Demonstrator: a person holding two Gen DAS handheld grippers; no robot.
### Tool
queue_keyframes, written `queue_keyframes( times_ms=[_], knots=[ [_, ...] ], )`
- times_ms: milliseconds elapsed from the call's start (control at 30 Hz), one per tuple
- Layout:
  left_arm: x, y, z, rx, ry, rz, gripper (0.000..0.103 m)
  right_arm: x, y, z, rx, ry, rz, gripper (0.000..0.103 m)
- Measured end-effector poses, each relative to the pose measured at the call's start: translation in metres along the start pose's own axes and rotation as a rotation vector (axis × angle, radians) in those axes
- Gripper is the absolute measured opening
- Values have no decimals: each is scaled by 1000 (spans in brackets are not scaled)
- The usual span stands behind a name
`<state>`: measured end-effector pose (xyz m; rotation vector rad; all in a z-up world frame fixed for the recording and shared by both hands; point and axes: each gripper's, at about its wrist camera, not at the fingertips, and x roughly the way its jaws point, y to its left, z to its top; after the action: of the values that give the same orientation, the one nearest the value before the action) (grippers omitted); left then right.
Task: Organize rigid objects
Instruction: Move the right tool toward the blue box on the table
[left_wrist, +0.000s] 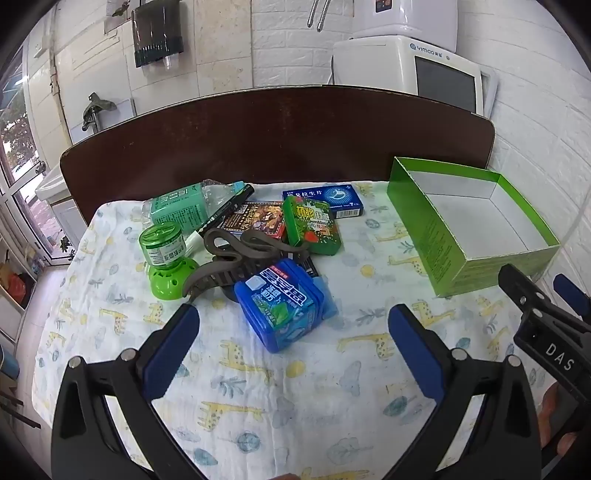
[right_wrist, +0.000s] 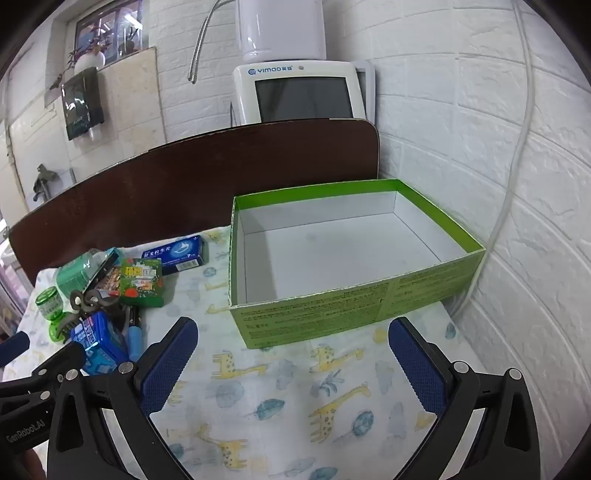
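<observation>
left tongs tilted down, spread, right tongs likewise

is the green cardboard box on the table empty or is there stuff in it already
Empty. The green box has no lid, and the right wrist view shows its bare white floor and inner walls with nothing inside.

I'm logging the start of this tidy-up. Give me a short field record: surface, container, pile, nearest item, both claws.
surface: giraffe-print cloth over a dark brown table
container: open green cardboard box, white inside, empty, at the right by the wall
pile: blue plastic tub, green printed carton, dark blue flat carton, green squat jar, brown hair clip, mint-green bottle, clustered left of the box
nearest item: the blue plastic tub, ahead of the left claw
left claw: open, holding nothing
right claw: open, holding nothing, facing the box
</observation>
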<state>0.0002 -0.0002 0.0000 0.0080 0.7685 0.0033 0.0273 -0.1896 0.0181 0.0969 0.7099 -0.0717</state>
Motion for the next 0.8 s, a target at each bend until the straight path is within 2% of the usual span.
queue_keyframes(
  times_ms=[467, 800],
  knots=[
    [3, -7, -4, -3, -9, 2, 102, 4, -1, -4, 6, 10, 6, 103],
    [2, 4, -4, -2, -32, -9, 102, 6, 1, -5, 5, 19, 4, 103]
  ],
)
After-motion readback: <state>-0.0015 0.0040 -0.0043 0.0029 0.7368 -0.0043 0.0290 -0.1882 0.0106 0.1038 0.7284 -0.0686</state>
